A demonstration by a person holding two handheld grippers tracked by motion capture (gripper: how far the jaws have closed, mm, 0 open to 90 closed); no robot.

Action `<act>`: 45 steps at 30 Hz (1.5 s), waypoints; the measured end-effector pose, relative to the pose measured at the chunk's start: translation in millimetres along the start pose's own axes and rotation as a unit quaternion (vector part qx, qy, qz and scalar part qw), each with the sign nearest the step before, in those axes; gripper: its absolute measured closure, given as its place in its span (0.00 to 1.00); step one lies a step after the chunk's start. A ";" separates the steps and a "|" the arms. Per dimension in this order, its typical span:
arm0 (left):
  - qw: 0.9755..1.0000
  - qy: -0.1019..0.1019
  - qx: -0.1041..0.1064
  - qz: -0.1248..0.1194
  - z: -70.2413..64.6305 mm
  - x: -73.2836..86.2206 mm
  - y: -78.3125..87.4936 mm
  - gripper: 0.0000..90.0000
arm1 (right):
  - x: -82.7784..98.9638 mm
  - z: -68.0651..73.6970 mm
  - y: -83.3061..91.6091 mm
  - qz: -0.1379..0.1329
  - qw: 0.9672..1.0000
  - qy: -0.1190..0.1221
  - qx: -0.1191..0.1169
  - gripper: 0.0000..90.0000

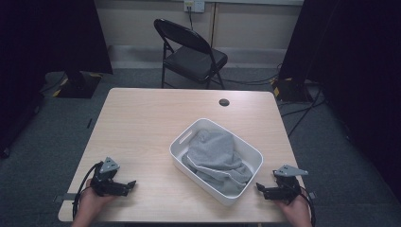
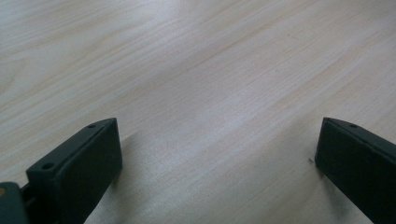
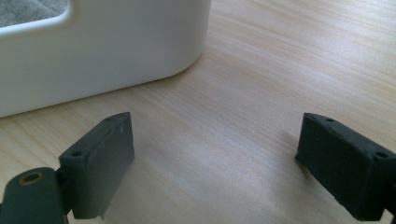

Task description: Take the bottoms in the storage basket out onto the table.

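1. The grey cloth [image 1: 216,158] lay bunched inside the white bin [image 1: 178,160], which sat on the table [image 1: 142,123] between the two grippers and nearer the right one.
2. The right gripper [image 1: 261,188] rested just beside the bin's near right corner, jaws spread wide with nothing between them; its view showed the bin's wall [image 3: 93,56] close ahead, apart from the pads.
3. The left gripper [image 1: 128,185] sat well apart from the bin, toward the table's near left corner, jaws likewise wide and empty over bare wood [image 2: 196,84].
4. The bin's long axis ran diagonally, from far left to near right.
5. The cloth looked soft and rumpled; the bin was smooth plastic with rounded corners and a handle slot; the table was pale wood grain.
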State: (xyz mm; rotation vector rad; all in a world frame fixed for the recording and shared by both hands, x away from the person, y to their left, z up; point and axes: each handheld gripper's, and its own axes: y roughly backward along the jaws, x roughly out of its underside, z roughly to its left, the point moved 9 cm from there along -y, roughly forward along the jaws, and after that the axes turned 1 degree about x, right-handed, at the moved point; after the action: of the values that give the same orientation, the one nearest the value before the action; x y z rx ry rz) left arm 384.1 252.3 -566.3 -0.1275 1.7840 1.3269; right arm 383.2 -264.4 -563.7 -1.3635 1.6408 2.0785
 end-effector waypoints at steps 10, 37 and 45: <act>0.999 -0.004 0.034 0.005 -11.1 -10.6 6.9 0.18 | -0.2 -0.1 -0.3 0.000 1.000 0.002 -0.004 0.11; 0.995 -0.061 0.073 0.024 -60.0 -101.3 36.8 0.19 | -0.2 -0.3 -0.1 0.000 1.000 0.003 -0.006 0.11; 0.992 -0.089 0.090 0.004 -86.5 -141.6 36.5 0.19 | -0.1 -0.3 -0.1 -0.001 1.000 0.003 -0.006 0.11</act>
State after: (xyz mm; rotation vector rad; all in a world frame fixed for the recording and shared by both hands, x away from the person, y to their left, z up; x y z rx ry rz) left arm 399.6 140.9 -438.9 0.0940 1.7421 1.1398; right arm 383.5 -264.6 -563.7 -1.3754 1.6329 2.0882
